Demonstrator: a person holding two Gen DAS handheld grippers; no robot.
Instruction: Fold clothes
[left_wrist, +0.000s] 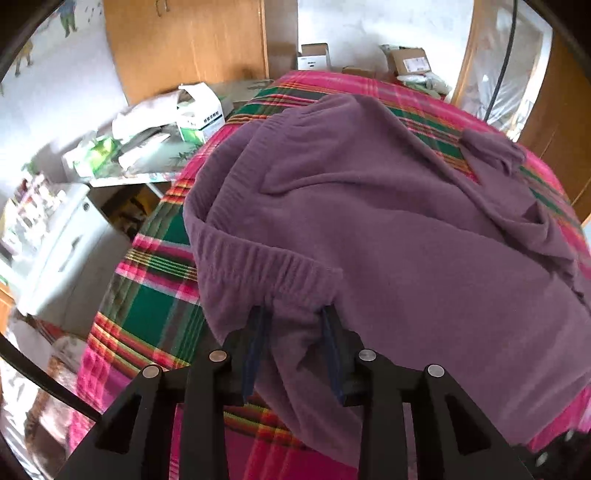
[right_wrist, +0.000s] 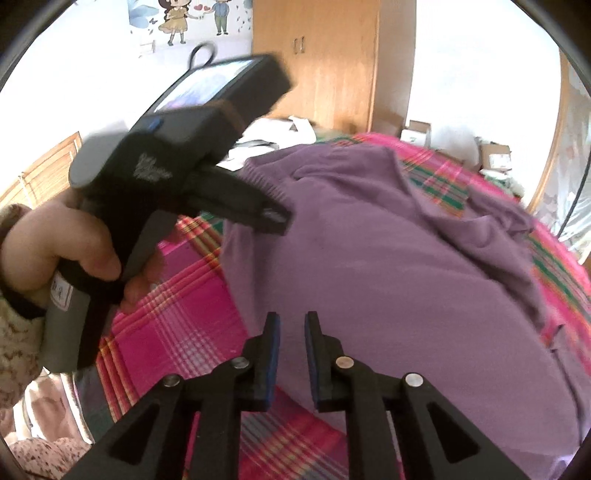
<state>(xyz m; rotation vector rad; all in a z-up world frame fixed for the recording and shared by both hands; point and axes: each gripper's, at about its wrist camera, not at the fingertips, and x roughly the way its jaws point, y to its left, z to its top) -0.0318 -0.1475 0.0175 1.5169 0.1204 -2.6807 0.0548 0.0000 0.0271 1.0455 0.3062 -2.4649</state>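
1. Left wrist view: we see a purple sweater (left_wrist: 388, 221) spread over a bed covered by a plaid bedspread (left_wrist: 155, 295) in pink, green and orange.
2. We find the left gripper (left_wrist: 295, 314) at the sweater's ribbed hem (left_wrist: 266, 269). Its two blue-padded fingers (left_wrist: 256, 347) stand apart with a fold of purple cloth hanging between them and draping over their tips. We cannot tell whether the pads actually press the cloth.
3. We note one sleeve (left_wrist: 491, 147) lying off to the far right of the sweater, on the bedspread.
4. Beyond the bed we see a cluttered side table (left_wrist: 147, 155) with a white and green box (left_wrist: 201, 118), and a wooden wardrobe (left_wrist: 192, 44) against the wall.
5. From the right wrist view, the right gripper (right_wrist: 291, 321) hovers over the near left part of the sweater (right_wrist: 388, 277). Its jaws stand narrowly apart with nothing between them.
6. In that same view we see the left gripper (right_wrist: 275, 218) held in a person's hand (right_wrist: 55, 251). Its tip sits at the sweater's left edge, blurred; from this side we cannot tell how its jaws stand.
7. A patterned sleeve (right_wrist: 14, 354) covers that wrist.
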